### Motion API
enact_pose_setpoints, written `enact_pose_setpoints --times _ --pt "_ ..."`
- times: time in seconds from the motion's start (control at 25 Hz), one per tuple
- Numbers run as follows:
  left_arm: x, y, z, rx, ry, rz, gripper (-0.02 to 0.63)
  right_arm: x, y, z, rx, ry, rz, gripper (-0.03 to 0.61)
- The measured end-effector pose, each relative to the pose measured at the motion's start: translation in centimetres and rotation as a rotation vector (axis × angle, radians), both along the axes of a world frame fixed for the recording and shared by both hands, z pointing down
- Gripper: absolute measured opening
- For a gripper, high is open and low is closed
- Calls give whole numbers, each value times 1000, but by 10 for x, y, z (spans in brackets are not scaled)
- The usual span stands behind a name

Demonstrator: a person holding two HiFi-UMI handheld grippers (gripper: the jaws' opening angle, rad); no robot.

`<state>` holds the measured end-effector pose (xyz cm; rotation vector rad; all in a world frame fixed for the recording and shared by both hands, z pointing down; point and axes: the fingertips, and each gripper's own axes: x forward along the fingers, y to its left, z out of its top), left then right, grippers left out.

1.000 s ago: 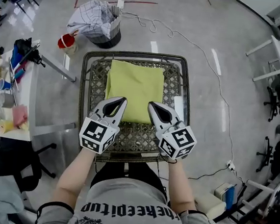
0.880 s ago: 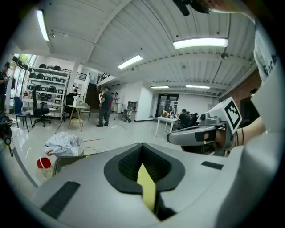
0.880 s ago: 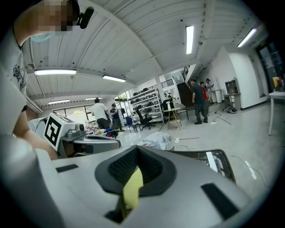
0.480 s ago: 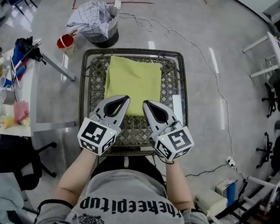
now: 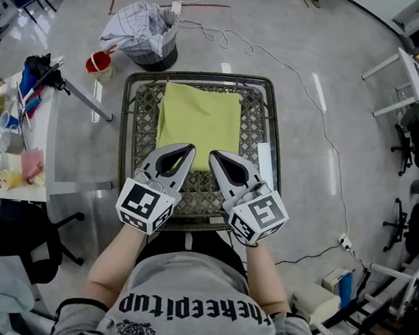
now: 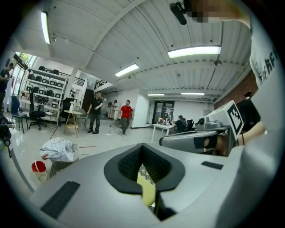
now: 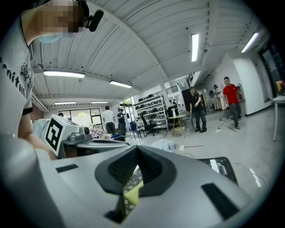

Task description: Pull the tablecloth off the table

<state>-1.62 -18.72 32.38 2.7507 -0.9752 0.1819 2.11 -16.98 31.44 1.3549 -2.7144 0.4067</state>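
A yellow-green tablecloth (image 5: 199,118) lies flat and folded on a small woven-top table (image 5: 128,118) with a dark metal rim. Both grippers hover over the cloth's near edge, tips almost meeting. My left gripper (image 5: 189,149) is shut, and so is my right gripper (image 5: 213,156); neither visibly pinches the cloth. In the left gripper view the jaws (image 6: 142,145) are closed, with the cloth (image 6: 147,192) showing through the hollow between them and the right gripper (image 6: 196,139) alongside. The right gripper view shows its closed jaws (image 7: 136,148) and a sliver of the cloth (image 7: 132,194) below.
A dark bin draped with checked fabric (image 5: 145,32) and a red cup (image 5: 98,62) stand beyond the table's far left corner. A cluttered white side table (image 5: 18,130) is on the left. A white cable (image 5: 306,84) runs across the floor. People (image 6: 126,116) stand far off.
Both grippers have drawn closer together over the cloth's near edge, the right one shifting left. Their jaws stayed shut and the cloth has not moved.
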Motion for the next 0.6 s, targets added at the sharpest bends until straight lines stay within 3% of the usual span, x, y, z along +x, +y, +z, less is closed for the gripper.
enact_pose_setpoints --times 0.6 --pt "0 2 -7 34 9 22 12 -7 -1 -4 16 4 10 9"
